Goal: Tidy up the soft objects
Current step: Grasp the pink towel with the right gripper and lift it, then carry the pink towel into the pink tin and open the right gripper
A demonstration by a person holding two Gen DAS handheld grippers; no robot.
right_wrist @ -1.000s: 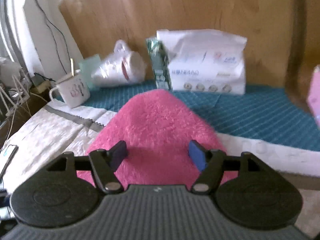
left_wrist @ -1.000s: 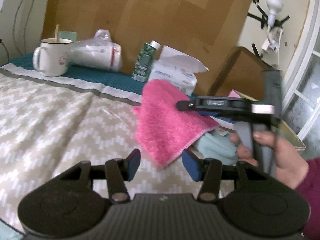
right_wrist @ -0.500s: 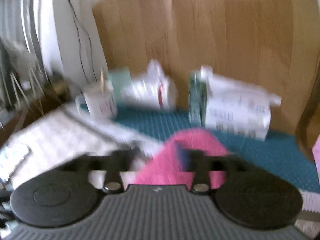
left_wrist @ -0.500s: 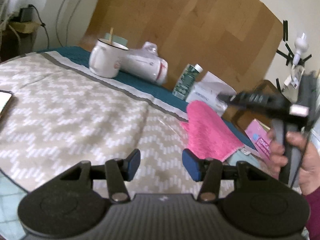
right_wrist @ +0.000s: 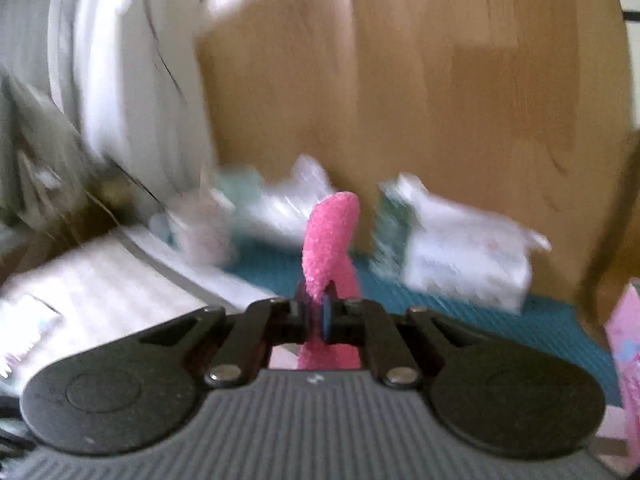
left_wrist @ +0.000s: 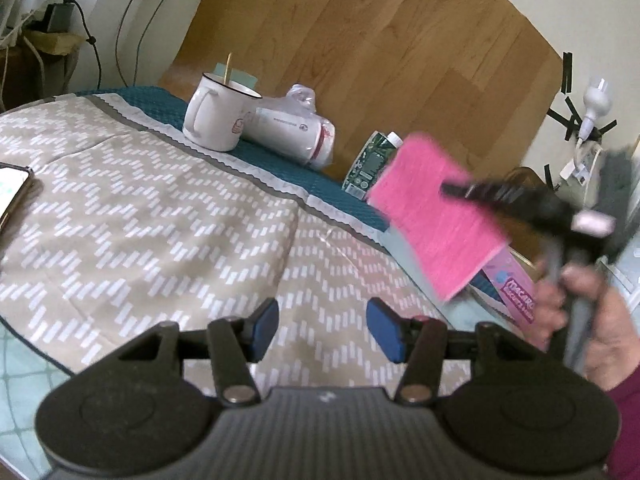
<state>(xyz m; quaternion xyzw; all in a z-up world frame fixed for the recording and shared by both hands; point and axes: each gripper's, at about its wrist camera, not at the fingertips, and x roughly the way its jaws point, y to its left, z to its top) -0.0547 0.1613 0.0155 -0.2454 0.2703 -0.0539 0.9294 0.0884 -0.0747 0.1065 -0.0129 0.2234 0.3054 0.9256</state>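
A fluffy pink cloth (left_wrist: 432,216) hangs lifted off the table at the right of the left wrist view, held by my right gripper (left_wrist: 452,190), which a hand (left_wrist: 592,320) carries; that part is blurred. In the right wrist view the jaws of my right gripper (right_wrist: 325,312) are pinched together on a fold of the pink cloth (right_wrist: 332,240), which sticks up between them. My left gripper (left_wrist: 324,330) hovers over the zigzag-patterned tablecloth (left_wrist: 140,220) with its blue pads apart and nothing between them.
A white mug (left_wrist: 218,116), a plastic-wrapped white roll (left_wrist: 292,132), a green carton (left_wrist: 370,164) and a tissue pack (right_wrist: 464,252) line the teal mat by the wooden board. A phone (left_wrist: 12,192) lies at the left edge. A pink box (left_wrist: 516,292) lies at the right.
My right gripper closed on the pink cloth and lifted it off the table. My left gripper swung left, bringing the phone into view, and its pads stayed apart.
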